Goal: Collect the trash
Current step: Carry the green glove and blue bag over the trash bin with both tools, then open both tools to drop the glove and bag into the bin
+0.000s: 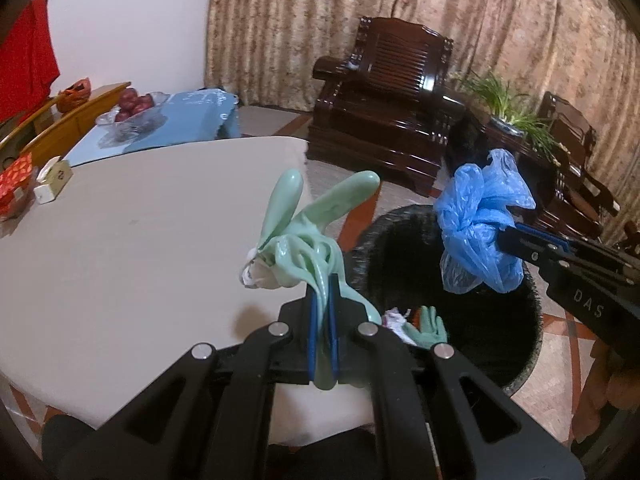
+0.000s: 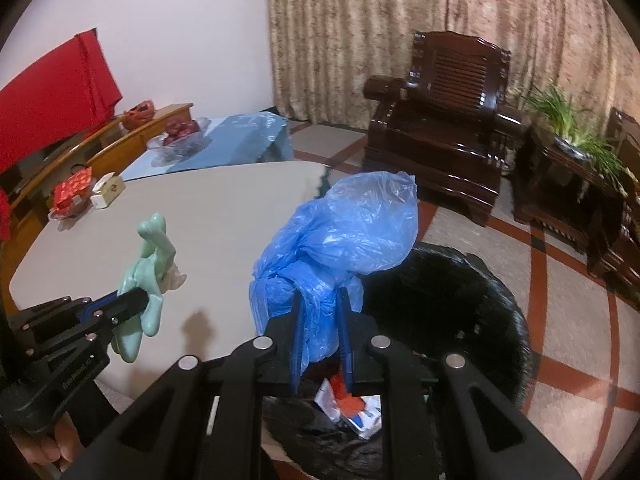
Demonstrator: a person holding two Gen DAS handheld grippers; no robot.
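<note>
My left gripper (image 1: 323, 292) is shut on a pale green rubber glove (image 1: 308, 236) with a bit of white paper stuck to it, held above the edge of the white table (image 1: 140, 240). The left gripper (image 2: 138, 300) and the green glove (image 2: 150, 256) also show in the right wrist view. My right gripper (image 2: 320, 304) is shut on a crumpled blue plastic bag (image 2: 344, 232) and holds it over the black-lined trash bin (image 2: 460, 300). The right gripper (image 1: 505, 236) and the blue bag (image 1: 476, 220) hang above the bin (image 1: 480, 320) in the left wrist view. The bin holds another green glove (image 1: 428, 332) and paper scraps (image 2: 352, 408).
A tissue box (image 1: 52, 180) and a red packet (image 1: 16, 184) sit at the table's far left. A glass bowl of apples (image 1: 132, 112) stands on a blue-covered table behind. Dark wooden armchairs (image 1: 392, 100) and a potted plant (image 1: 508, 108) stand beyond the bin.
</note>
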